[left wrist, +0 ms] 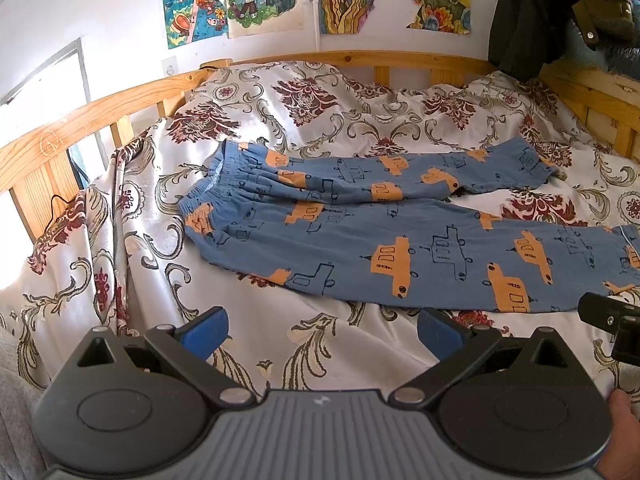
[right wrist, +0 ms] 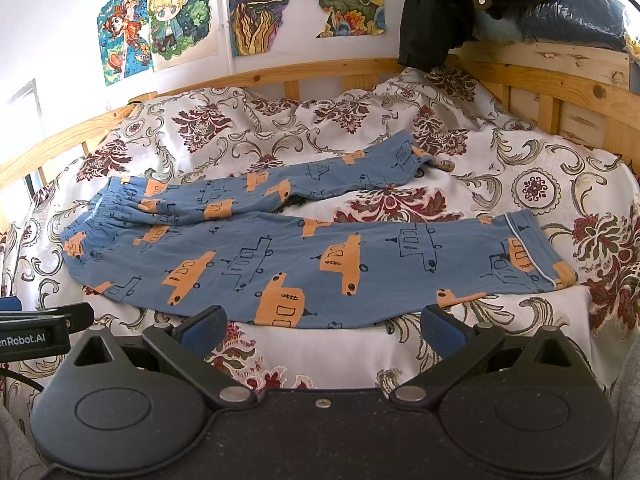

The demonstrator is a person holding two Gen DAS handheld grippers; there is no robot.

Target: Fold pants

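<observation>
Spread tongs (right wrist: 320, 330); pants (right wrist: 304, 256) on bedspread (right wrist: 520, 152).

Pretty clearly a kid's bedroom at home I'm working in: a pine-wood slatted bed frame (right wrist: 320, 70), a white bedspread with maroon floral and grey scroll print (right wrist: 460, 196), colourful hand-drawn cartoon pictures taped to the white wall (right wrist: 176, 20), and dark clothes hanging off the upper bunk rail (right wrist: 432, 12).

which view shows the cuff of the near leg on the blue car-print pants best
The right wrist view: the near leg's white-piped cuff lies whole on the floral bedspread. In the left wrist view that cuff runs off the frame edge.
</observation>
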